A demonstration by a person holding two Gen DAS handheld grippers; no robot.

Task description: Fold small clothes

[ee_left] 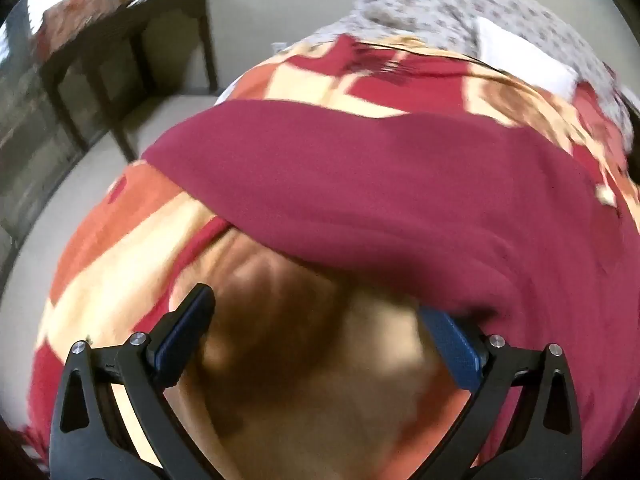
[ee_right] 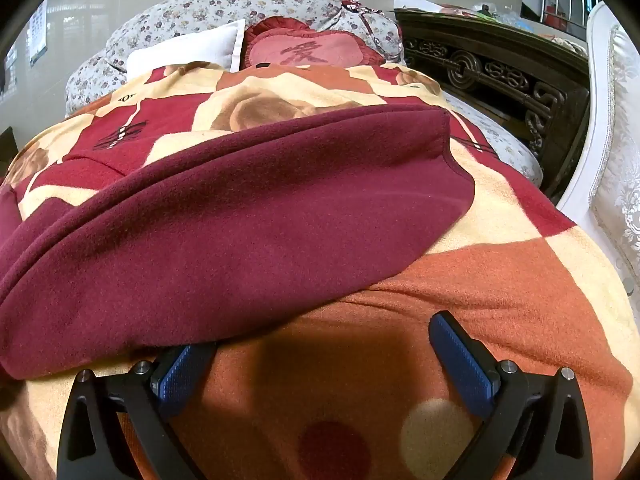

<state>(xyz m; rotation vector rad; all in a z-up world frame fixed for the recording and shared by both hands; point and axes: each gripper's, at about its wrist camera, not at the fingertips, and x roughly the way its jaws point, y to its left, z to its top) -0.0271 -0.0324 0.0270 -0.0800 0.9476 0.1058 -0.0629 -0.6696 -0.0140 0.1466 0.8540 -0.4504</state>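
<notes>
A dark red fleece garment (ee_left: 380, 192) lies spread across a patterned red, orange and cream blanket (ee_left: 128, 232) on a bed. My left gripper (ee_left: 316, 312) stands open just in front of the garment's near edge, with only blanket between its blue pads (ee_left: 184, 332). The left wrist view is blurred. In the right wrist view the same garment (ee_right: 240, 224) lies folded over, its rounded end to the right. My right gripper (ee_right: 324, 344) stands open at the near edge; its left pad (ee_right: 180, 368) sits partly under the cloth's hem, nothing gripped.
A flowered quilt (ee_right: 208, 12), a white pillow (ee_right: 188, 52) and a round red cushion (ee_right: 308, 50) lie at the bed's head. A carved dark wooden cabinet (ee_right: 500, 72) and a white upholstered chair (ee_right: 612, 128) stand to the right. A dark table (ee_left: 132, 40) stands left of the bed.
</notes>
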